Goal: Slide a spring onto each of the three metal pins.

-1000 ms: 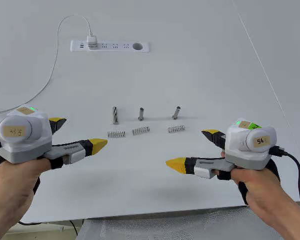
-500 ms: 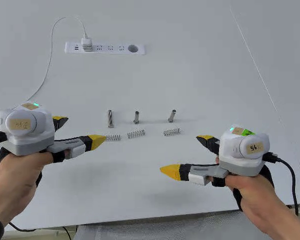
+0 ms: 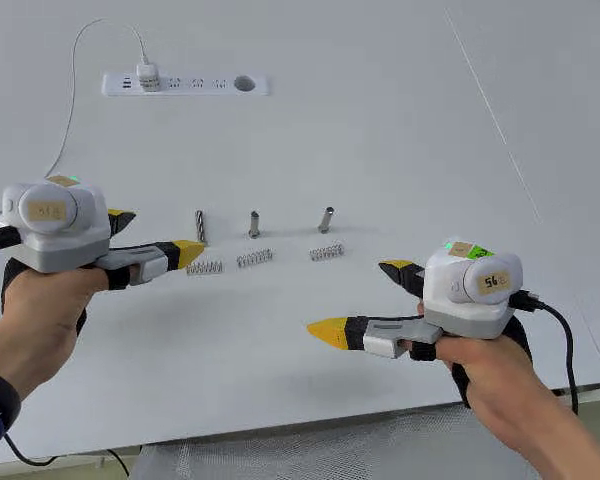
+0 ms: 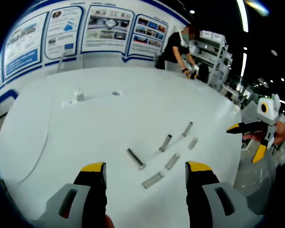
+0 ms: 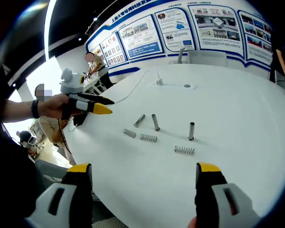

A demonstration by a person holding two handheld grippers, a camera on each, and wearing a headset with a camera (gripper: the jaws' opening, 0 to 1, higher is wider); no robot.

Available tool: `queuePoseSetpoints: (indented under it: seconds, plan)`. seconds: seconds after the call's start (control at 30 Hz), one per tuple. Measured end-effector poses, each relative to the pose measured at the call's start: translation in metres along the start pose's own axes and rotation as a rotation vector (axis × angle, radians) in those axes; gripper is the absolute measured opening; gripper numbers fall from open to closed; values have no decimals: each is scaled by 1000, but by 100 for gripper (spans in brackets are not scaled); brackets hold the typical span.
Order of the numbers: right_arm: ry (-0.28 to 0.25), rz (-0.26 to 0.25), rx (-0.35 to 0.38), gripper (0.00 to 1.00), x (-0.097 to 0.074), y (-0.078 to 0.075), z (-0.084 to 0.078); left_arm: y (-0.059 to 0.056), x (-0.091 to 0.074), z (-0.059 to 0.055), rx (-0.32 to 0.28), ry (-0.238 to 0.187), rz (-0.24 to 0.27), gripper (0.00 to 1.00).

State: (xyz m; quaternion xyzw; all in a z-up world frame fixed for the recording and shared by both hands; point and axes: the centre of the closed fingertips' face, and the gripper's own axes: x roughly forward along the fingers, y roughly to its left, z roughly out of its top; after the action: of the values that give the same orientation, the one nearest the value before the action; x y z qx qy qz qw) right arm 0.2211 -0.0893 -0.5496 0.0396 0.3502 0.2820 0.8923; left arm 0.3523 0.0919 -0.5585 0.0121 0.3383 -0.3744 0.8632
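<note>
Nearest to me, above the front part of the white table (image 3: 280,390), both tools hang clear of the surface and carry nothing. The right gripper (image 3: 360,300) has its jaws spread wide and points inward from the right. The left gripper (image 3: 155,234) is likewise spread, one tip close to the leftmost spring. I judge this an approach stance: the jaws are opened in advance so that one tool can lift a spring while the other steadies a pin. No spring is on a pin, so the task is at its start. Beyond the tips, the three springs (image 3: 253,259) lie flat in a loose row. Each is just in front of a pin and apart from it, a layout that pairs the parts for assembly. The three pins (image 3: 254,224) sit in a row behind. The left pin (image 3: 200,226) appears to lie on its side and the other two look upright, though I cannot be sure. The surface is plain, matt and level. Further back a power strip (image 3: 185,85) lies with a plug (image 3: 146,73) in it and a cable (image 3: 65,140) trailing left. Past the table, in the gripper views, poster boards (image 5: 180,28) line a wall, and a person (image 4: 178,42) stands by shelving (image 4: 213,47).
</note>
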Motion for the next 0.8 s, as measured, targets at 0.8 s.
queuePoseSetpoints:
  seconds: [0.8]
  plan:
    - [18, 17, 16, 91, 5, 4, -9, 31, 49, -13, -96, 34, 45, 52]
